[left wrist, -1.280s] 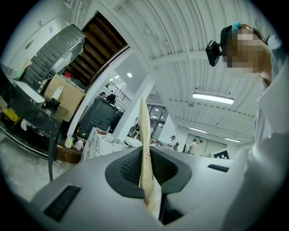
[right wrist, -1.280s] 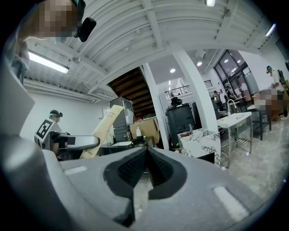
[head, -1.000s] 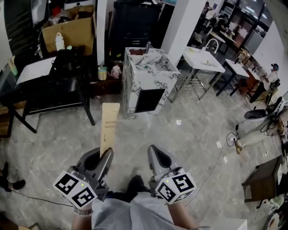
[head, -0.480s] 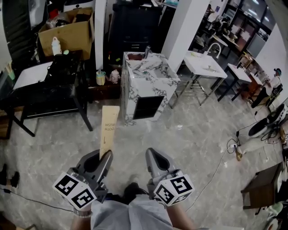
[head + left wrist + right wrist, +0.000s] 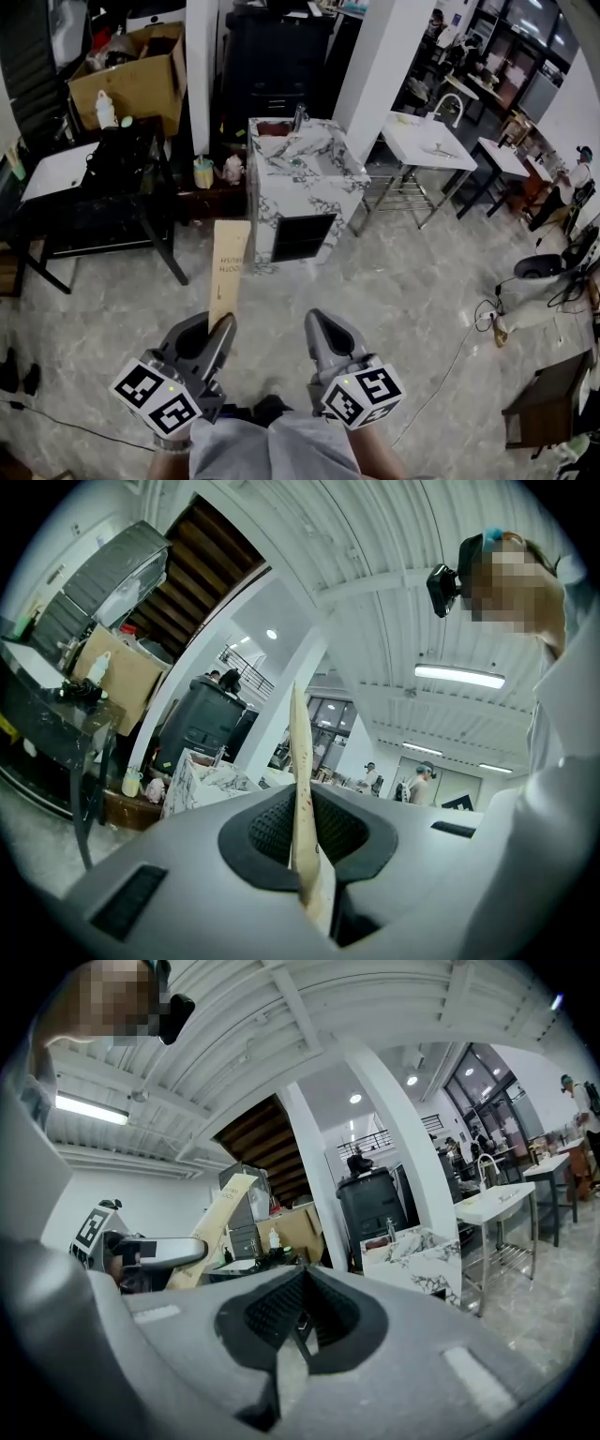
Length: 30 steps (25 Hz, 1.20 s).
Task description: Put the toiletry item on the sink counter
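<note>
A long tan toiletry box (image 5: 228,266) with print on it sticks up and forward from my left gripper (image 5: 223,324), which is shut on its lower end. In the left gripper view the box (image 5: 301,780) shows edge-on, pinched between the pads. My right gripper (image 5: 317,321) is held beside the left one, shut with nothing in it; its own view shows its jaws (image 5: 300,1321) pressed together. The marble sink counter (image 5: 323,183) with a faucet stands on the floor ahead, well apart from both grippers. It also shows as the marble block (image 5: 202,782) and the counter (image 5: 419,1252).
A black table (image 5: 94,202) with dark things on it and a cardboard box (image 5: 141,80) stand at the left. A white pillar (image 5: 389,56) and a white sink table (image 5: 427,141) lie right of the counter. A cable (image 5: 450,347) runs over the floor at the right.
The sink counter and the room have shifted a little to the left and up in the head view. Both grippers hold the same pose, the box still in the left one.
</note>
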Each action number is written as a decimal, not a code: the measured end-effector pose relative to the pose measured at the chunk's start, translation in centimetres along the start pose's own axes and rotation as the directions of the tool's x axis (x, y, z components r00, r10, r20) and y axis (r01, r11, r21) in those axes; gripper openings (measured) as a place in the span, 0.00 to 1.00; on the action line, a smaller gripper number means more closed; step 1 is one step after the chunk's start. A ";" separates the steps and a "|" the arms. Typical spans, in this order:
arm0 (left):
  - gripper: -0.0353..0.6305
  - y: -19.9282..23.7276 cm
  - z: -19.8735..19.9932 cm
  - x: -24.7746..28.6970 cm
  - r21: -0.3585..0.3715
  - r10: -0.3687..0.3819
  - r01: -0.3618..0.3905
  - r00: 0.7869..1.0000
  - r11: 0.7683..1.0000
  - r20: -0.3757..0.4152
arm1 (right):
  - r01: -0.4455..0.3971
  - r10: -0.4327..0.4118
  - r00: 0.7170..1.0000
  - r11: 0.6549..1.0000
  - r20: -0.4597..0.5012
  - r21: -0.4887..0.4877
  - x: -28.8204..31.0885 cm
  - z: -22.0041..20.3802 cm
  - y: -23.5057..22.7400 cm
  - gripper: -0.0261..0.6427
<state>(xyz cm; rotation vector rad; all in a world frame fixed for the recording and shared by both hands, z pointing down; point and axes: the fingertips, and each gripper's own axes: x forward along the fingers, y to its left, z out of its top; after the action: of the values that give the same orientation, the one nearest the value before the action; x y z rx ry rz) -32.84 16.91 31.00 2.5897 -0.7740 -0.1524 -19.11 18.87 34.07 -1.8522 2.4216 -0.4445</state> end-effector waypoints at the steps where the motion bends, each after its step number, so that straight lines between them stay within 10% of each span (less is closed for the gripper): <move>1: 0.10 0.0 0.1 0.7 0.000 0.002 -0.002 1.000 1.000 0.001 | -0.002 0.002 1.000 1.000 0.000 0.000 0.2 0.3 -0.7 0.04; 30: 0.10 -1.9 -0.8 13.9 0.023 -0.037 0.037 0.999 0.999 0.004 | 0.028 -0.029 0.999 0.999 0.032 0.024 1.7 3.1 -13.9 0.04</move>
<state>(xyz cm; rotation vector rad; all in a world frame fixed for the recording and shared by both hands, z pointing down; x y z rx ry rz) -20.10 11.03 31.13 2.6271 -0.7344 -0.1612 -5.90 13.40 35.01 -1.8714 2.3620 -0.4402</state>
